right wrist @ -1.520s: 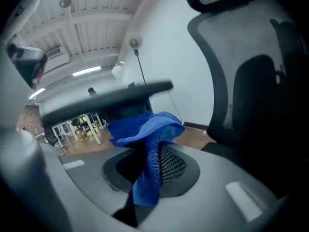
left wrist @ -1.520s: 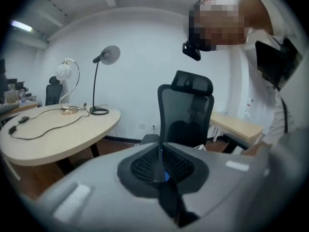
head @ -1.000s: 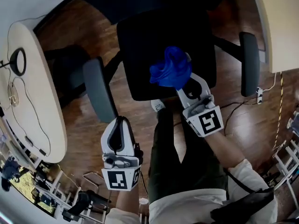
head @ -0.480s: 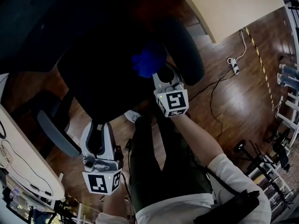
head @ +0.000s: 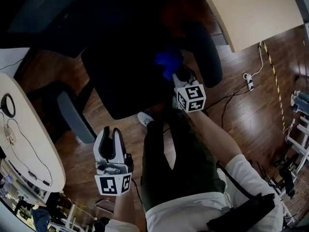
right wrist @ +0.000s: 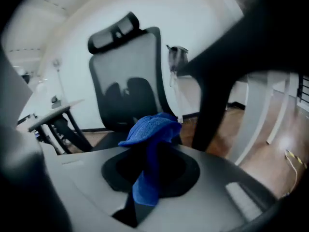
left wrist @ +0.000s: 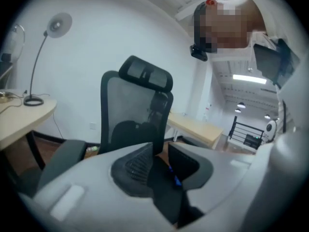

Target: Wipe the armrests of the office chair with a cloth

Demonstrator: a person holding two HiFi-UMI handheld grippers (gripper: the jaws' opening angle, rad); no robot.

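The right gripper (head: 176, 74) is clamped on the blue cloth (head: 168, 60) (bunched above its jaws) at the seat's (head: 120, 86) edge, just beside one armrest (head: 206, 52). The left gripper (head: 109, 138), jaws apart and empty, hangs near the other armrest (head: 75, 116).

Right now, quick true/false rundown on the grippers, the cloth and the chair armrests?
1. The right gripper is shut on the blue cloth. True.
2. The left gripper holds a second cloth. False: its jaws stand apart with nothing between them.
3. The blue cloth lies spread on the grey armrest nearest the left gripper. False: it is bunched in the right gripper, over the seat and near the other armrest.
4. The floor is wood. True.
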